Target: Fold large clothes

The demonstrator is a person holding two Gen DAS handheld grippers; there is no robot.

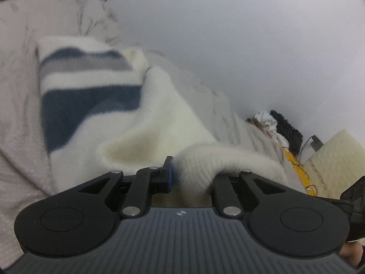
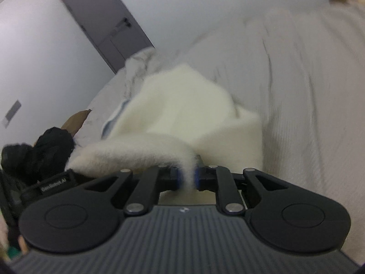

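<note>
Through my left wrist camera, my left tongs (image 1: 191, 175) are clenched on a thick ribbed edge of a cream sweater (image 1: 159, 118); the fuzzy band bulges up between the black fingers and drapes over the right one, hiding it. The sweater spreads away from the tongs across a bed covered in a pale pinkish bedspread (image 1: 20, 105). Its far part, at upper left, shows dark blue and grey stripes (image 1: 89, 86). A plain white wall (image 1: 251, 45) fills the upper right. At far right I see a dark heap of cloth (image 1: 287, 127) and a pale textured cushion (image 1: 337, 150).

Through my right wrist camera, my right tongs (image 2: 187, 178) pinch a narrow tuft of the same sweater's (image 2: 187, 105) fuzzy edge between their blue-tipped pads. The ribbed band curves off to the left from the grip. The rest of the sweater lies bunched on the bedspread (image 2: 308, 105) just ahead, blurred. A black-gloved hand (image 2: 43, 153) sits at the left edge, touching the band's end. A grey door (image 2: 102, 20) stands in the wall behind.
</note>
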